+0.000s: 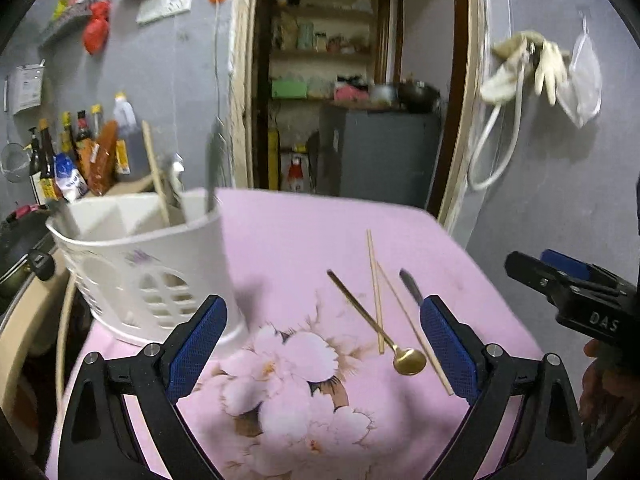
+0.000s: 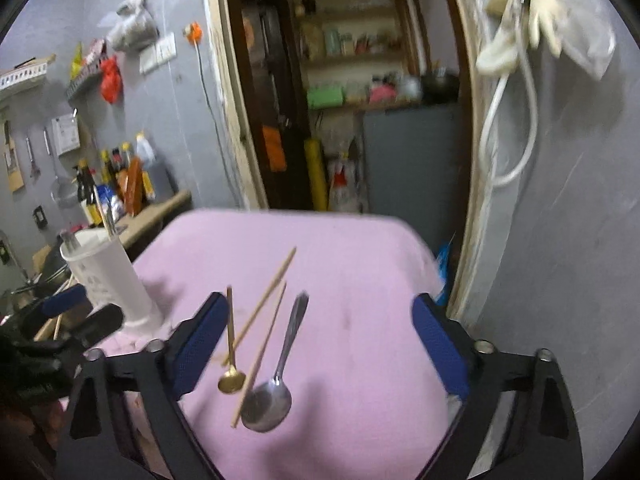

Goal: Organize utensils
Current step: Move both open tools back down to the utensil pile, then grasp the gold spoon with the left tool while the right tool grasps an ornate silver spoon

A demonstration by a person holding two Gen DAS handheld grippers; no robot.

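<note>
A white utensil holder (image 1: 156, 276) stands at the table's left, with a chopstick and metal handles sticking up in it; it also shows in the right wrist view (image 2: 110, 276). On the pink cloth lie a gold spoon (image 1: 376, 326) (image 2: 231, 344), two wooden chopsticks (image 1: 375, 288) (image 2: 264, 304) and a silver spoon (image 2: 276, 372), whose handle tip (image 1: 411, 286) alone shows in the left wrist view. My left gripper (image 1: 324, 350) is open and empty, between the holder and the utensils. My right gripper (image 2: 320, 354) is open and empty, with the utensils lying between its fingers below it.
The pink flowered cloth (image 1: 320, 232) covers a small table that ends near a doorway (image 1: 340, 80). Sauce bottles (image 1: 80, 148) stand on a counter behind the holder. Gloves and a hose (image 1: 520, 68) hang on the right wall.
</note>
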